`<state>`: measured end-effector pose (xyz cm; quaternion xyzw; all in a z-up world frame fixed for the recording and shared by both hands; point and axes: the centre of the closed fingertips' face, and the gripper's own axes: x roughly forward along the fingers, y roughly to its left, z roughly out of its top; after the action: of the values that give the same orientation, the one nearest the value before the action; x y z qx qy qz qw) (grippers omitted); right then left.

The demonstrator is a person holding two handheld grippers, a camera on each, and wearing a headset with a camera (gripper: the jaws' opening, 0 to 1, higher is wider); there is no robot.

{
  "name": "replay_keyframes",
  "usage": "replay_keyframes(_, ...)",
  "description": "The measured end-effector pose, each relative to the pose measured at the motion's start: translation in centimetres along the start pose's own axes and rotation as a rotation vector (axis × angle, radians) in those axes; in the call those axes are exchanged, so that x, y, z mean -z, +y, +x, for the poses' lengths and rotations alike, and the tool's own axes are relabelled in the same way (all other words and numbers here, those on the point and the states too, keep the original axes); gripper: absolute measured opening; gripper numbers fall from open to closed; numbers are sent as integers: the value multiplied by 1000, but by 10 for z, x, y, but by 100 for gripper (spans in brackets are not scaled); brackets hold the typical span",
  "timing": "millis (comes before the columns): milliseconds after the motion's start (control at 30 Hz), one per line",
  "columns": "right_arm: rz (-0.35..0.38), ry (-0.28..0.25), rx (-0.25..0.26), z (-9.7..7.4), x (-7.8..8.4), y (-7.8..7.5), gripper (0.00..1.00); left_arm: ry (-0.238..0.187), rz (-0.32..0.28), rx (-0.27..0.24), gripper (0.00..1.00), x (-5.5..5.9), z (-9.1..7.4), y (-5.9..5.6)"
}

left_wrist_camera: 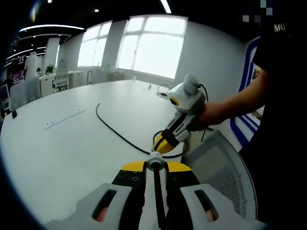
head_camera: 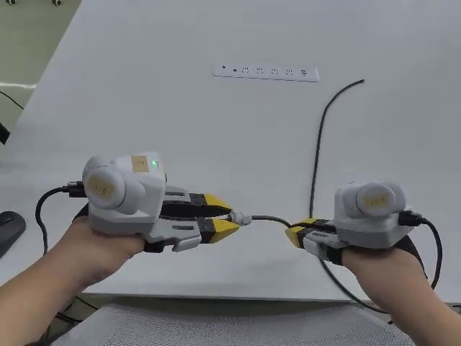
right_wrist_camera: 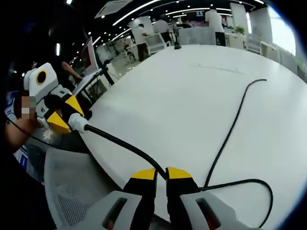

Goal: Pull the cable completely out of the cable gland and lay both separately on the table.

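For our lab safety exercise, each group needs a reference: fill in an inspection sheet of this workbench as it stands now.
Surface: white table, plain.
Job's things: cable gland in left gripper; black cable runs from it through right gripper, then across the table; not yet separated.
Clutter: power strip at far side; dark object at left edge, unidentifiable.
Grippers: both shut, left on the gland, right on the cable.
Cables: a black lead trails from each gripper.
Surroundings: mesh chair back at near edge; office windows.
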<state>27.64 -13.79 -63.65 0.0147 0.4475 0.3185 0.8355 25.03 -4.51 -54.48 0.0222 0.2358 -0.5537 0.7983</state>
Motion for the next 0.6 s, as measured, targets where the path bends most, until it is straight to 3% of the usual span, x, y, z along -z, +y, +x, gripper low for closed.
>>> replay_keyframes(200,68,20,15,3,6,-4,2,-4,-8,4,15,1,-1,1)
replay_keyframes(400,79,37,19,5,11,-5,2,0,-10,8,15,3,1,0)
replay_keyframes(600,-47,7,32,-2,8,-5,3,7,-7,11,15,3,0,2)
